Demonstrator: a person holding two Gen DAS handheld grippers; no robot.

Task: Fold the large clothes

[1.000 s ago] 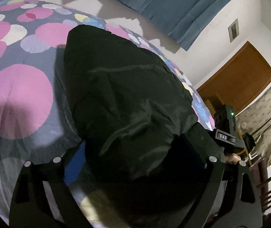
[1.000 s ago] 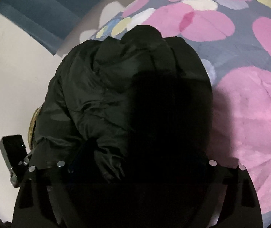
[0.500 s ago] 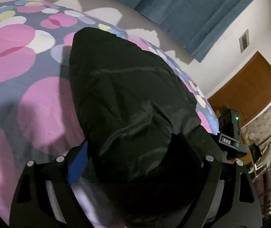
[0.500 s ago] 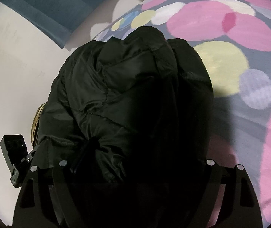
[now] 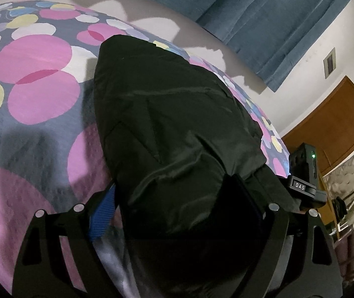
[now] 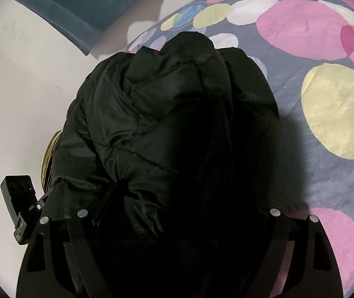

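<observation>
Padding and a slick shell characterise the black jacket point(image 5: 177, 129): quilted seams and a dull sheen are visible, so it is judged soft, compressible and light for its bulk, and liable to slide on smooth pads. No rigid part is seen. Hold is best taken on a thick bunched fold or a stitched hem, where several layers can be compressed together; a single loose layer is expected to slip out. Sagging must be expected wherever the jacket is not carried.

In the left wrist view the jacket fills the space between the fingers of the left gripper point(image 5: 177, 211) and runs forward from it in a long tapered mass. A blue pad point(image 5: 102, 216) on the left finger is seen just beside the fabric. The jaws stand wide, with the thick bundle packed between them; the gripper is judged to be clamped on that bundle, although the contact faces are mostly hidden by cloth.

In the right wrist view the jacket point(image 6: 167, 114) likewise fills the span of the right gripper point(image 6: 177, 223), whose jaws stand equally wide around a dark, shadowed bunch. The same clamped hold is judged there; the pads themselves cannot be seen.

Beyond both grippers, the far end of the jacket lies toward the far edge of the bed point(image 5: 35, 99), over its spotted cover. Whether the jacket rests on the cover or hangs just above it cannot be told.
</observation>
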